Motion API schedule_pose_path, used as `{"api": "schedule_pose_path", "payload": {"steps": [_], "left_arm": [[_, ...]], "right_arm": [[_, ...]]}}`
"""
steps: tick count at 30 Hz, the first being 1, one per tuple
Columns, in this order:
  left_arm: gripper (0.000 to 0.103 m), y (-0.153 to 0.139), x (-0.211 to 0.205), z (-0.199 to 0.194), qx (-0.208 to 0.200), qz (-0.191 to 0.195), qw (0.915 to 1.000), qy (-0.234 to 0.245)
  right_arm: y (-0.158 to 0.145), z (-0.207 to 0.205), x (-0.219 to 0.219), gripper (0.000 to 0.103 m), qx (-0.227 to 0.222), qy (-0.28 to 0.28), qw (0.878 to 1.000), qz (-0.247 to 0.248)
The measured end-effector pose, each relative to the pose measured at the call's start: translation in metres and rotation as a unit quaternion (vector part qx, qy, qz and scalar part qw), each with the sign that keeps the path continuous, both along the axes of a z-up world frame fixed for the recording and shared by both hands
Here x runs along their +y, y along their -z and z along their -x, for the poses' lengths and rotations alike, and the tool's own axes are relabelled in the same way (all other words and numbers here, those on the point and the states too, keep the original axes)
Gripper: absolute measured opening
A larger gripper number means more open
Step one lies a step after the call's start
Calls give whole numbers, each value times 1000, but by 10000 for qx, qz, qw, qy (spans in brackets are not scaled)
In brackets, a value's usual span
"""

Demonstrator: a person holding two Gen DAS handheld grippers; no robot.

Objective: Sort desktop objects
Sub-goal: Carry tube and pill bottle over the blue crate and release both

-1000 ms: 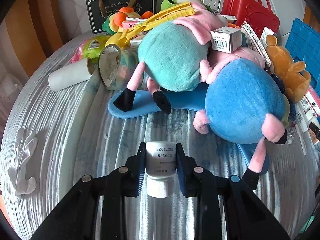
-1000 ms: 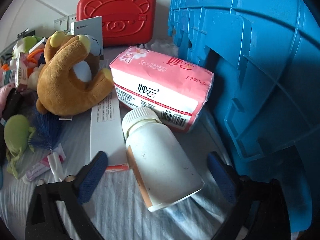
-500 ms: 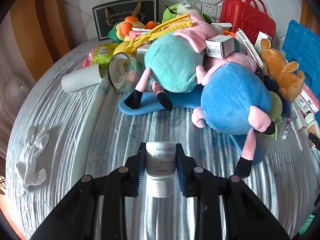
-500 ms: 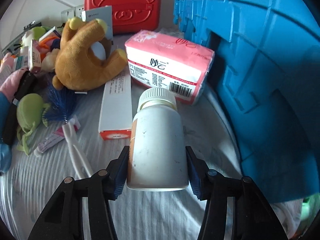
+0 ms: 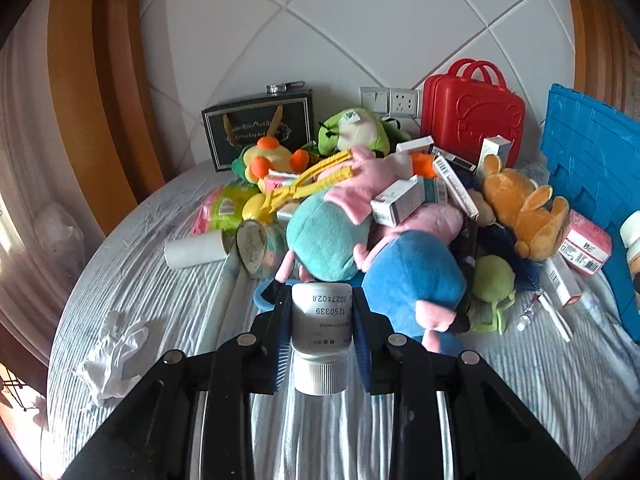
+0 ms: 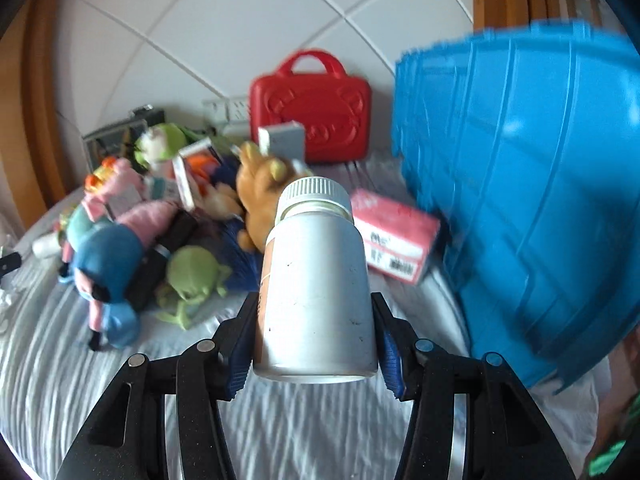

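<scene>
My left gripper (image 5: 320, 298) is shut on a small white bottle (image 5: 322, 332), cap toward the camera, lifted above the striped bedsheet (image 5: 168, 304). My right gripper (image 6: 314, 304) is shut on a large white pill bottle (image 6: 316, 276), cap pointing away, also raised off the sheet. That large bottle (image 5: 633, 236) shows at the right edge of the left wrist view. A blue plastic crate (image 6: 520, 200) stands just right of the right gripper, seen too as the blue crate (image 5: 588, 168) in the left wrist view.
A heap of plush toys (image 5: 408, 276), small boxes (image 5: 400, 200) and a yellow toy (image 5: 312, 180) fills the middle. A red case (image 5: 472, 112) stands at the back, a pink tissue pack (image 6: 394, 236) by the crate, and a white glove (image 5: 116, 344) and paper roll (image 5: 196, 248) lie left.
The right gripper closed on the large bottle lying on the sheet and lifted it. The left gripper rose with the small bottle, and both views now look higher, toward the wall.
</scene>
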State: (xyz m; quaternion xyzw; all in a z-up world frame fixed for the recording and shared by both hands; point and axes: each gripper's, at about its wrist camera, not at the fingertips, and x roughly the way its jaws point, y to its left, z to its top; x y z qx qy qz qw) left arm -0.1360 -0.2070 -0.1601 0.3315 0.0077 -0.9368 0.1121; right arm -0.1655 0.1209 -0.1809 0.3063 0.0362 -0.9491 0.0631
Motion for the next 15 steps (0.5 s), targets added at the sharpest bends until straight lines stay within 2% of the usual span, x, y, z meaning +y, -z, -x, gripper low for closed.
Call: {"api": "schedule_pose_path", "payload": {"steps": [7,15], "left_arm": [[27,-62,60,-3,630,30,9977,251],[27,-124,156,-1,1249,-65,9906,561]], "right_arm": [[-81,-26,10,52,808,-341,9961,9],[-171,-27,55,52,1664,-491,9847,141]]}}
